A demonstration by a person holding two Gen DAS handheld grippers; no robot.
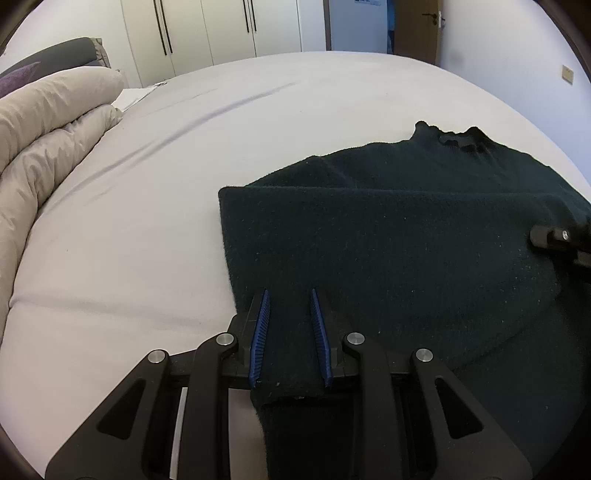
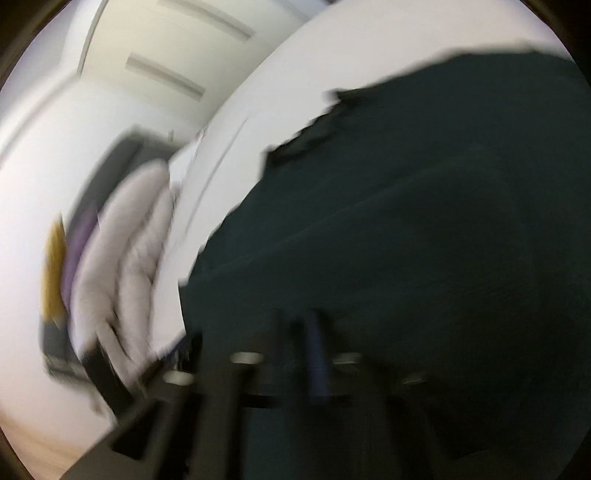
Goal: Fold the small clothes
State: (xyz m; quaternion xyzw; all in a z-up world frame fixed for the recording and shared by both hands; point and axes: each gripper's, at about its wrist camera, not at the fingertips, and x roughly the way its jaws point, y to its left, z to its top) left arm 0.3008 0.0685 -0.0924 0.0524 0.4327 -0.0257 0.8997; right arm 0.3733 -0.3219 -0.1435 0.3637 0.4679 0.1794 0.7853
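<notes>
White wardrobe doors (image 1: 207, 29) and a brown door (image 1: 419, 27) close off the far side of the room, and we note a bed (image 1: 155, 206) under a pale sheet filling most of the left wrist view. We record a beige duvet (image 1: 44, 136), rolled, along the bed's left edge, with a dark headboard (image 1: 55, 53) behind it.

We find a dark green sweater (image 1: 388, 236) lying on the right half of the bed, collar pointing away from the camera. One layer of it is folded over the body, leaving a straight folded edge on its left side.

We observe the left hand-held gripper (image 1: 288, 336) with a strip of the sweater's near edge passing between its blue fingers (image 1: 258, 339). The jaws stand narrowly apart with the cloth filling the gap, and the fabric hangs down behind them.

We see part of the right hand-held gripper (image 1: 561, 240) at the sweater's right edge, against the cloth. Its own view is heavily blurred, so we cannot tell how its jaws stand. No containers appear in either view.
</notes>
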